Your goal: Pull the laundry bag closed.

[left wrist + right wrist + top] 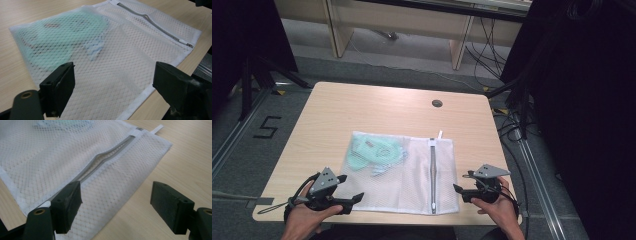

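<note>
Both my pairs of jaws stand apart, holding nothing. From the high view, my left gripper (346,192) and right gripper (460,190) flank the white mesh bag (412,175) lying flat near the table's (362,107) front edge, bare wood beyond. My left gripper view shows mint-green cloth (62,37) inside. My right gripper view shows the grey zipper (105,161), slightly bulged.

The mint-green cloth (377,152) blurs behind the mesh bag (412,187), its shape unreadable. Both forearms are cut off at the near edge. The zip pull (432,204) is too small to make out.
</note>
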The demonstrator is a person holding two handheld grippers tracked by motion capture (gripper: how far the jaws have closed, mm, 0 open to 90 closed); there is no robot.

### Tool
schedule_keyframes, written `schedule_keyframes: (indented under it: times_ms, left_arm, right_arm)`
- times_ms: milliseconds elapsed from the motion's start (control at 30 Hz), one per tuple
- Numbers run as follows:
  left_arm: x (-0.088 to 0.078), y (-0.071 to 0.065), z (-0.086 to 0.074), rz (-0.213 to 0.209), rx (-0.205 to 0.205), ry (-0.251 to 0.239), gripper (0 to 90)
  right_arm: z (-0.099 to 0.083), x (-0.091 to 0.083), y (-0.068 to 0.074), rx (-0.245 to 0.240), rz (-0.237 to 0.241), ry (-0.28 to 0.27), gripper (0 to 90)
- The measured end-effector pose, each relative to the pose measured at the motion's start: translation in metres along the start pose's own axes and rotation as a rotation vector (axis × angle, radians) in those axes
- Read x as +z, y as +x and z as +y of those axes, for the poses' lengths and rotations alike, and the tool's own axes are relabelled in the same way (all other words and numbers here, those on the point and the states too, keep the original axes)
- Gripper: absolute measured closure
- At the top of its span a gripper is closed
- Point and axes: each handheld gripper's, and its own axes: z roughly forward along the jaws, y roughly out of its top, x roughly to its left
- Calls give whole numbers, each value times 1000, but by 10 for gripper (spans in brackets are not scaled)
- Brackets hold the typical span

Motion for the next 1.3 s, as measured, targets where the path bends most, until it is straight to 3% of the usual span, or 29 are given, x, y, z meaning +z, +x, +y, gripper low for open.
schedule_keyframes:
  times_ms: [67,133,200,300,333,367,500,533,600,633,900,1033,1100,1167,1233,1300]
  left_arm:
    - [0,1,1,-5,35,9,173]
    - [2,-2,0,-8,15,10,173]
    - [4,-4,1,-18,19,12,173]
    - [6,-5,2,-35,36,16,173]
    - [13,-8,3,-49,62,21,174]
    - [15,-9,4,-63,67,27,174]
    - [24,-15,5,-83,76,29,180]
    - [28,-18,5,-98,70,28,181]
    - [30,-20,5,-101,70,20,182]
    - [30,-20,7,-96,91,44,182]
    - [42,-32,8,-133,93,34,184]
    - [47,-37,10,-150,124,50,184]
    - [50,-39,10,-161,107,34,187]
    - [52,-41,11,-168,136,55,188]
    - [55,-45,11,-179,116,39,190]
    - [58,-46,12,-186,145,51,190]
  right_arm:
    - [0,0,1,-9,6,13,251]
    - [0,1,2,-26,16,10,236]
    - [0,1,4,-27,40,24,234]
    - [1,1,4,-56,42,12,234]
    - [1,2,6,-50,62,20,229]
    - [1,3,6,-68,67,12,227]
    - [1,3,9,-56,80,29,221]
    - [1,5,8,-83,84,26,220]
    - [2,5,8,-90,91,33,223]
    - [2,5,8,-90,91,33,223]
    - [3,6,12,-106,109,28,272]
    - [5,7,15,-126,129,40,303]
    - [5,8,17,-123,140,53,319]
    - [5,8,17,-132,145,51,326]
    - [6,9,18,-144,158,63,344]
    - [6,9,21,-137,166,74,357]
